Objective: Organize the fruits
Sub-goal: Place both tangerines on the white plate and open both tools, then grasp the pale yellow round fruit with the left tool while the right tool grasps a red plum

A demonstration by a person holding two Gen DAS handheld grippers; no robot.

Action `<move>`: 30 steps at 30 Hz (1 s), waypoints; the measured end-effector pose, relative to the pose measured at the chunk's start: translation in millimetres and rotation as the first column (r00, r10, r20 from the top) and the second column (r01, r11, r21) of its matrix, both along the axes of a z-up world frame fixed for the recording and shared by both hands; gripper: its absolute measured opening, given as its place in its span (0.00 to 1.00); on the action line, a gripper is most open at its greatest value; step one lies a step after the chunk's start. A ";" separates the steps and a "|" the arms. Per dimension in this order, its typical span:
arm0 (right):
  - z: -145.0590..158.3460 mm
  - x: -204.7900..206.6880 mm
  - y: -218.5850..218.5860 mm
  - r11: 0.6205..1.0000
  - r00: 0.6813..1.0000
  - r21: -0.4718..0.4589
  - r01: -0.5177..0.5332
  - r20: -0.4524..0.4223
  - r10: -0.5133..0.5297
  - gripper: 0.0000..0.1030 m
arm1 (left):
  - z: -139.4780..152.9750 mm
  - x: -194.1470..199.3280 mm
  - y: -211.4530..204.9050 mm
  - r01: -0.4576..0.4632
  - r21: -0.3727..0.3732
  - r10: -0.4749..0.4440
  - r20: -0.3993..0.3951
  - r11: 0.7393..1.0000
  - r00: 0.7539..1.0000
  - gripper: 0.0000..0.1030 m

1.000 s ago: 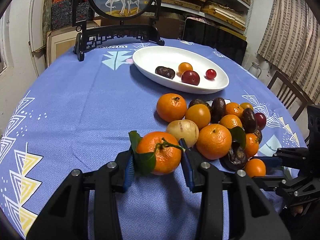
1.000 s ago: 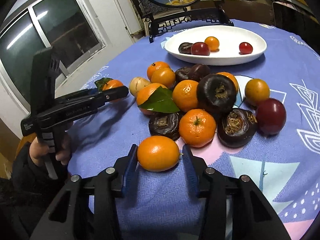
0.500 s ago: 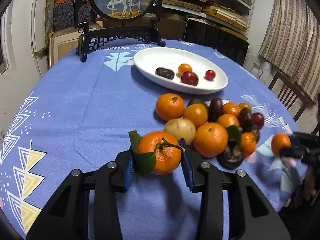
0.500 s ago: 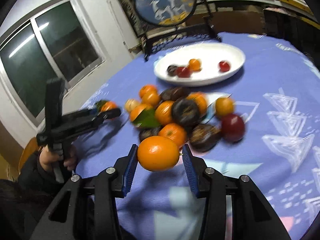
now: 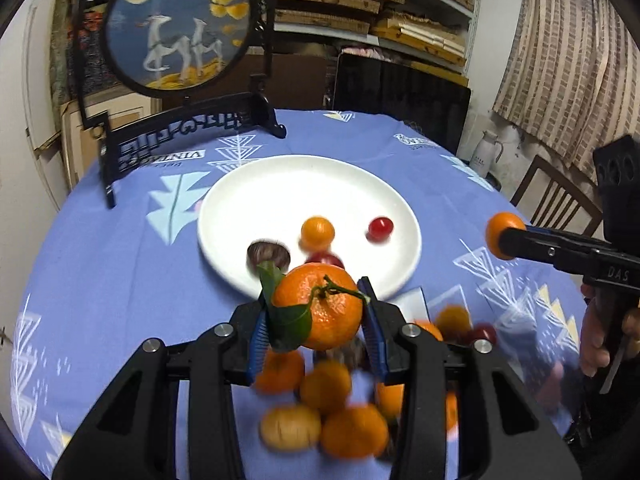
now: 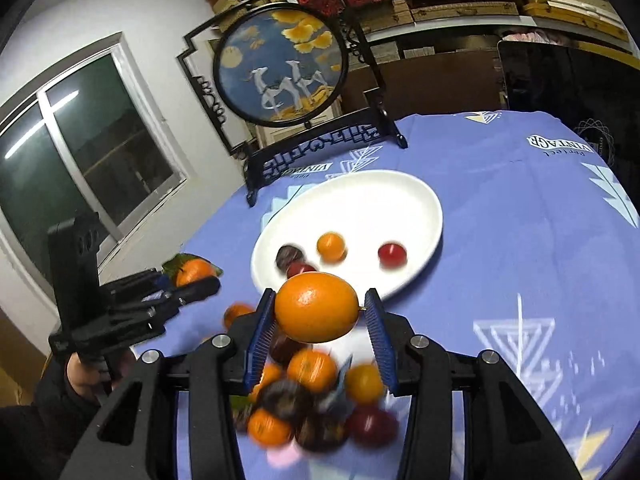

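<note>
My left gripper [image 5: 316, 318] is shut on a leafy mandarin [image 5: 326, 312] and holds it in the air just before the near rim of the white plate [image 5: 280, 192]. My right gripper [image 6: 318, 314] is shut on a smooth orange [image 6: 316, 307], also in the air near the plate [image 6: 372, 204]. On the plate lie a small orange [image 5: 317, 233], a red cherry fruit [image 5: 380, 228], a dark fruit [image 5: 268, 255] and a red plum [image 6: 300, 269]. The blurred fruit pile [image 5: 324, 388] lies below both grippers on the blue cloth.
A round painted screen on a black stand [image 5: 180, 24] stands behind the plate. A wooden chair [image 5: 556, 196] and a white jug [image 5: 486, 152] are past the table's right edge. A window [image 6: 80, 160] is on the left, and a person's hand [image 5: 600, 340] holds the right gripper.
Both grippers have lifted their fruit off the cloth and moved forward toward the plate. The pile now sits under them instead of ahead.
</note>
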State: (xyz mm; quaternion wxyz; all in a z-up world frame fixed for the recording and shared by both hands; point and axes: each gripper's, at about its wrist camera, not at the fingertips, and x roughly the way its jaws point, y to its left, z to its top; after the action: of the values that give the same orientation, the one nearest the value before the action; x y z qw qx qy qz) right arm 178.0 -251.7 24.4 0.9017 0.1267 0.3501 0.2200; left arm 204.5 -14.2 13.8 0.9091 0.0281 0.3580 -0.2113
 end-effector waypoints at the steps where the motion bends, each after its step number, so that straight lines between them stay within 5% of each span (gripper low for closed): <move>1: -1.6 16.4 1.1 1.000 1.000 -0.001 0.007 -0.011 -0.007 0.44 | -2.1 14.4 -5.9 -0.001 0.008 0.001 -0.008 1.000 1.000 0.38; 10: -30.8 112.9 23.8 0.998 0.995 -0.051 0.035 -0.093 -0.040 0.45 | -33.8 117.8 -24.6 -0.045 0.022 0.048 -0.166 0.999 0.985 0.39; 13: -36.9 124.2 29.7 0.995 0.993 -0.088 0.053 -0.097 -0.061 0.45 | -36.1 123.1 -21.2 -0.075 0.014 0.076 -0.169 0.997 0.983 0.49; 21: -28.8 70.1 26.3 0.996 0.998 -0.086 0.029 -0.044 -0.033 0.52 | -8.3 60.3 -5.9 -0.046 0.002 0.046 -0.070 0.999 0.996 0.66; 30: -35.1 -27.2 9.9 0.999 1.000 -0.045 0.010 -0.005 -0.011 0.55 | -23.0 -45.2 29.3 0.014 0.091 -0.012 -0.029 0.996 1.000 0.67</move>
State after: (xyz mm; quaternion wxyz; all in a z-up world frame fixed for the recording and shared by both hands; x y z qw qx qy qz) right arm 150.8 -241.8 -10.6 0.9045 0.1089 0.3568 0.2070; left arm 159.3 15.1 -9.2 0.9003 0.0688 0.3800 -0.2010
